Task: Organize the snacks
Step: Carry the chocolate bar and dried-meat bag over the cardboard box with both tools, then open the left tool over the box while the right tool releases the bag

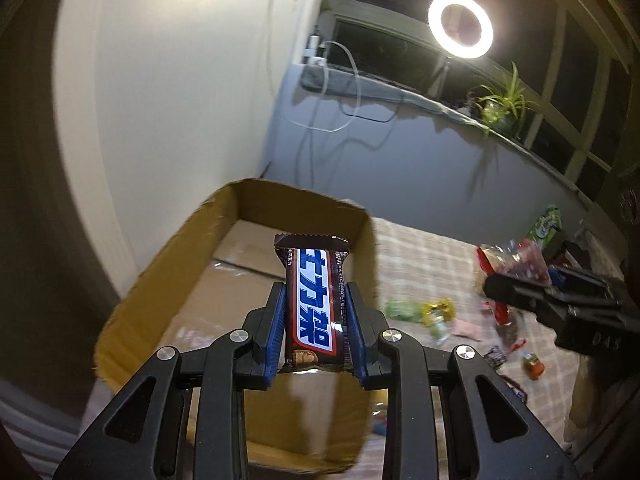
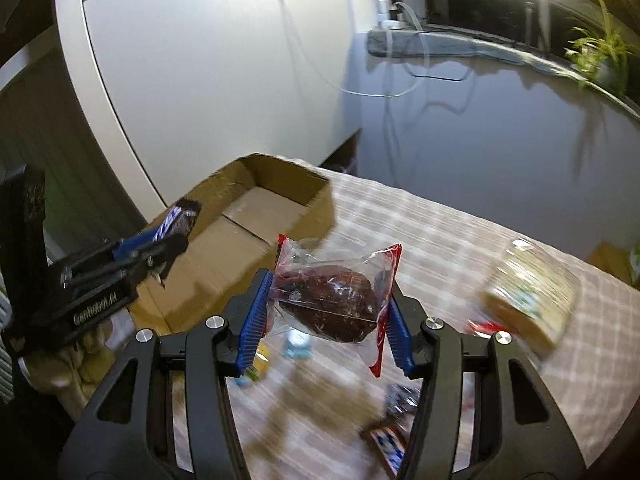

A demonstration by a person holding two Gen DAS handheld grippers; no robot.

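Gripping a bar [image 1: 314, 304] by its long edges, the left gripper [image 1: 315, 322] held it over the box [image 1: 160, 264]. The right gripper [image 2: 326, 306] pinched a pouch [image 2: 328, 300] above the cloth [image 2: 440, 232]. Both snacks looked light; the crinkly pouch seemed slippery, best squeezed around its bulge.

The brown chocolate bar [image 1: 314, 300] carries large white-on-blue characters that look like "士力架", the Chinese Snickers name. On the side of the left hand-held gripper [image 2: 160, 246], embossed lettering reads roughly "GenRobot.AI", though blur makes it uncertain.
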